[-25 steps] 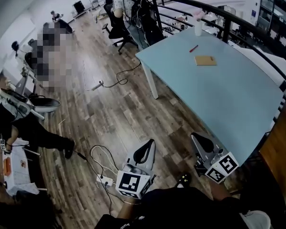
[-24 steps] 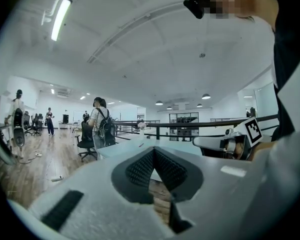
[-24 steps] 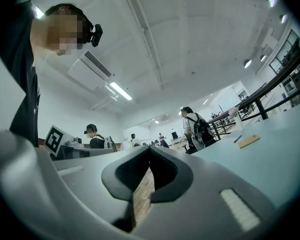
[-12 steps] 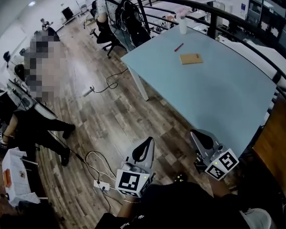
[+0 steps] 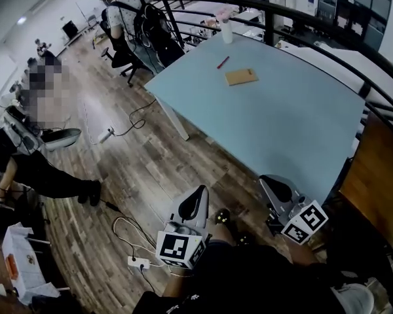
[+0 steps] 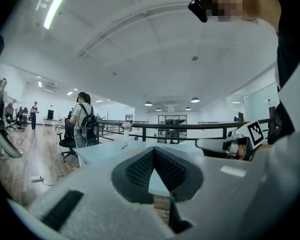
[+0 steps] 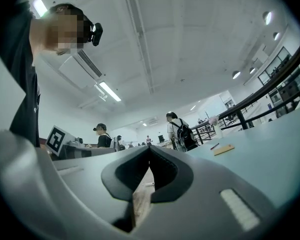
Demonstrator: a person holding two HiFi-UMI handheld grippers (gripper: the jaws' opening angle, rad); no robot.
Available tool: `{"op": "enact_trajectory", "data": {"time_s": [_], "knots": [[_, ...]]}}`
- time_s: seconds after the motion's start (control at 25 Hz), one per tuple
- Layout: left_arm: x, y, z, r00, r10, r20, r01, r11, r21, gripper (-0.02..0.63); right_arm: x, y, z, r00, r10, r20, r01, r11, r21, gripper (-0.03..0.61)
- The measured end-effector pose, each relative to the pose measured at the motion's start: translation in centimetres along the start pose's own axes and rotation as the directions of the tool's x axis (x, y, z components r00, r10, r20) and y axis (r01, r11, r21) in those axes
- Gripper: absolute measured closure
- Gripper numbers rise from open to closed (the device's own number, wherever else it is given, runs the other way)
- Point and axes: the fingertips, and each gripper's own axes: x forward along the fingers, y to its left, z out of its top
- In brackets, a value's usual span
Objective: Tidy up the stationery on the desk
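Now both pairs of jaws are pressed together on nothing, the left gripper [image 6: 154, 153] and the right gripper [image 7: 149, 151] carried low, side by side. Just beside the right jaws lies the near corner of the pale blue desk [image 5: 295, 129], which has drawn closer over the last second as the person walks up. The stationery sits well beyond both jaws at the far end: a tan notebook [image 5: 241, 76], with a red pen [image 5: 223, 62] just past it. Tidying has not begun, and the approach likely needs finishing first.
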Motion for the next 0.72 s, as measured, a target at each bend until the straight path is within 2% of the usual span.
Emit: {"op": "enact_trajectory", "data": {"time_s": [0.32, 0.52, 0.72], "knots": [[2.4, 0.1, 1.0, 0.999, -0.047, 0.006, 0.047, 0.998, 0.033, 0.615, -0.1, -2.0, 1.5, 0.998, -0.060, 0.020, 0.061, 0.998, -0.027, 0.574], [5.5, 2.6, 1.0, 0.999, -0.048, 0.013, 0.048, 0.999, 0.021, 0.615, 2.1, -4.1, 2.0, 0.997, -0.070, 0.013, 0.071, 0.996, -0.052, 0.574], [10.3, 4.3, 1.2, 0.994, -0.109, 0.029, 0.109, 0.994, -0.004, 0.615, 4.0, -7.1, 2.5, 0.992, -0.124, 0.004, 0.124, 0.989, -0.080, 0.574]]}}
